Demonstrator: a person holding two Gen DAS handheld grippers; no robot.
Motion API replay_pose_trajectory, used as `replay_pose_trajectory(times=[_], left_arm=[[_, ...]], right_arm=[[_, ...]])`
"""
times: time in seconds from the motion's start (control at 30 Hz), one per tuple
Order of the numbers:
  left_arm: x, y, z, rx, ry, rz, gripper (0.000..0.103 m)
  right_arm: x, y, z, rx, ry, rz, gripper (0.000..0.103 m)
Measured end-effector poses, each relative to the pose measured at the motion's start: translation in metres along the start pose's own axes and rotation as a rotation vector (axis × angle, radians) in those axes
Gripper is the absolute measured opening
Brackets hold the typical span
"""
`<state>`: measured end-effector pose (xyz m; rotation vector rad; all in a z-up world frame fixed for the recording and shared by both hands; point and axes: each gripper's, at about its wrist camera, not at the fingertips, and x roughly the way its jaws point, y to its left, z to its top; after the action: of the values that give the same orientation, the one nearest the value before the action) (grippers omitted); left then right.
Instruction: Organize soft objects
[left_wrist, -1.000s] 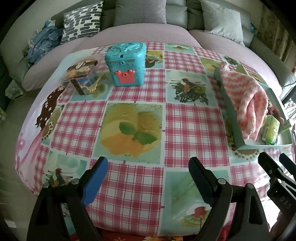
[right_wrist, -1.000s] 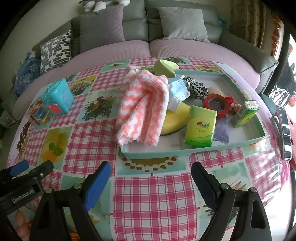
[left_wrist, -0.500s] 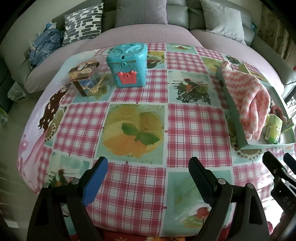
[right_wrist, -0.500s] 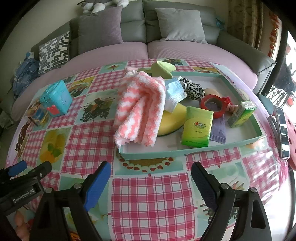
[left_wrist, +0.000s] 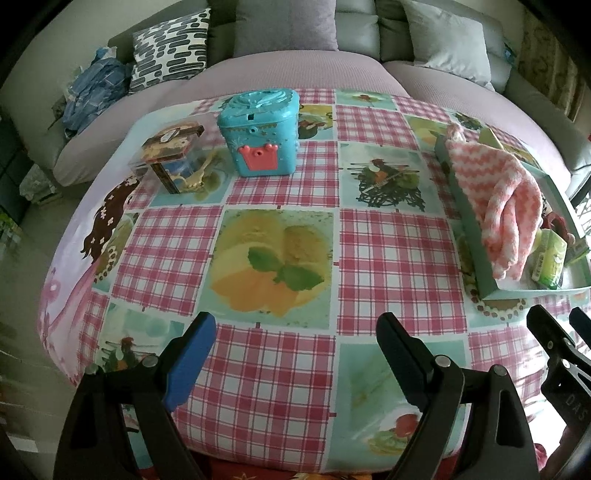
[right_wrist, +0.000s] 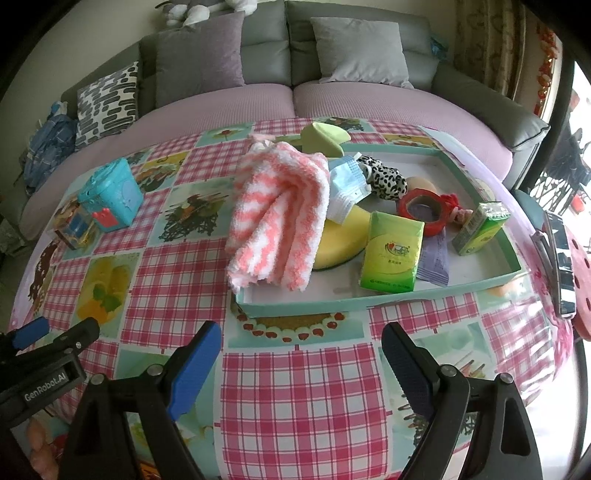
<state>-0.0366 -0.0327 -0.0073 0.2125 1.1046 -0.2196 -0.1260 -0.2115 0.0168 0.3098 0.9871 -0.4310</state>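
A pink-and-white fluffy towel hangs over the left rim of a teal tray on the table. The tray also holds a yellow sponge, a blue face mask, a leopard-print cloth, a green tissue pack, a red tape roll and a green carton. The towel and tray show at the right of the left wrist view. My left gripper and my right gripper are open and empty above the table's near edge.
A teal toy box and a small clear box stand at the table's far left. A green cap-like object sits behind the tray. A grey and lilac sofa with cushions curves behind the table. The left gripper shows at the right view's lower left.
Both grippers have drawn back and risen a little, so the table looks slightly farther away. Nothing on the table has moved, and both grippers stay open.
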Motion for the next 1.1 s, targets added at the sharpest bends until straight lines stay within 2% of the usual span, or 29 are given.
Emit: replay_pose_trajectory(times=[1.1], left_arm=[[-0.0025,-0.0016,-0.0007,0.009,-0.015,0.031,0.089]], right_arm=[[0.0008,0.0003,-0.001,-0.002,0.007,-0.012,0.09]])
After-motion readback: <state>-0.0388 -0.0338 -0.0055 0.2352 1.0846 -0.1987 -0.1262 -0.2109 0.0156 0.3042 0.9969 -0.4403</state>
